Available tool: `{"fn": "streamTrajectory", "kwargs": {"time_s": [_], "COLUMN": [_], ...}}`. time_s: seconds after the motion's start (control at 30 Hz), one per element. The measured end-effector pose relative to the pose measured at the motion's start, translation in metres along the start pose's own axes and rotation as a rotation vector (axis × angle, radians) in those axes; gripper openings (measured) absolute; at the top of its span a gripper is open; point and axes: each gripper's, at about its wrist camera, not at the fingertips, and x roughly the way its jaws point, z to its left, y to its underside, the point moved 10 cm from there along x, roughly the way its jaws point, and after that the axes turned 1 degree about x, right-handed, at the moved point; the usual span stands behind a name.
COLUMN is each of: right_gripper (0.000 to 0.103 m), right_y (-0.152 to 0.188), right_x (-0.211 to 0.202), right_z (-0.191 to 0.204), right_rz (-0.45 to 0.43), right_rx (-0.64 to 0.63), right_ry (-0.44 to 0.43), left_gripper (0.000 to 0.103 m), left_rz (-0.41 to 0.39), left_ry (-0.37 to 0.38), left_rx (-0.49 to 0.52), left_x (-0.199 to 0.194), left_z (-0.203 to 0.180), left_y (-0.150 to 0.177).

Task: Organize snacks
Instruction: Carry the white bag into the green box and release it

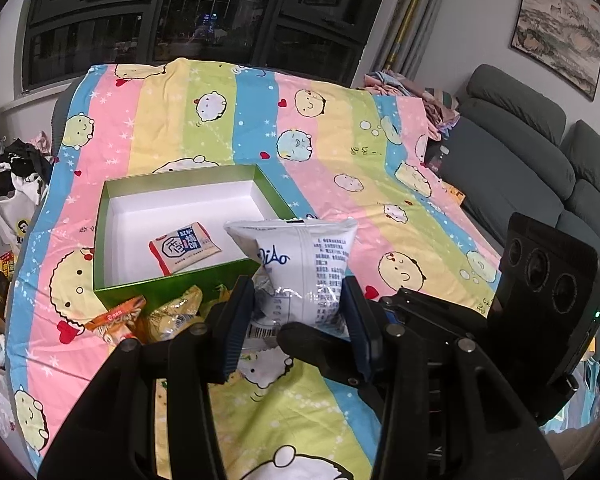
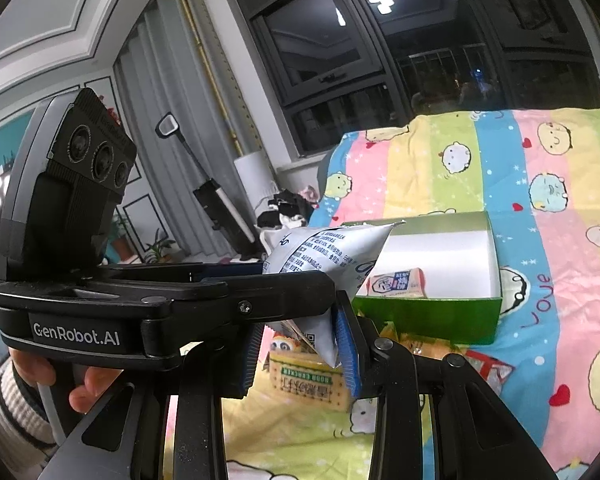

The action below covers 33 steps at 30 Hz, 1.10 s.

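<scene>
The white snack bag [image 1: 308, 256] is being clamped upright by the left gripper [image 1: 298, 296], while the right gripper [image 2: 300, 340] is being kept unclenched around its bottom corner, with the green box [image 1: 140, 284] lying just ahead.

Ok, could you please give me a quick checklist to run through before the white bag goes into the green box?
1. Left gripper holds the white bag: ok, a pad presses each side.
2. Right gripper clear of the bag: not ok, the bag's lower corner hangs between its open fingers.
3. Green box open: ok, no lid on it.
4. Room inside: ok, only one small packet lies on the floor.
5. Bag already past the box's near wall: cannot tell.
</scene>
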Motion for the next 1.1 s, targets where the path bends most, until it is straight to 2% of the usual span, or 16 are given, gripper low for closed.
{"fn": "streamTrajectory", "kwargs": {"time_s": [0.6,0.83,1.1], "right_gripper": [0.036,0.036,0.036], "right_y": [-0.017,-0.021,-0.026], "right_x": [0.039,0.067,0.113], "right_z": [-0.015,-0.035,-0.065], "right_rz": [0.025,0.054,0.131], "right_rx": [-0.004,0.01,0.069], "right_ry": [0.035,0.065,0.096], "left_gripper": [0.044,0.044,0.045], "left_rz": [-0.006,0.025,0.066], "left_ry": [0.03,0.054,0.046], "left_rx": [-0.029,-0.102,-0.211], "left_x": [0.025,0.055,0.094], "left_z": [0.032,0.056,0.092], "left_y": [-0.023,-0.032,-0.044]}}
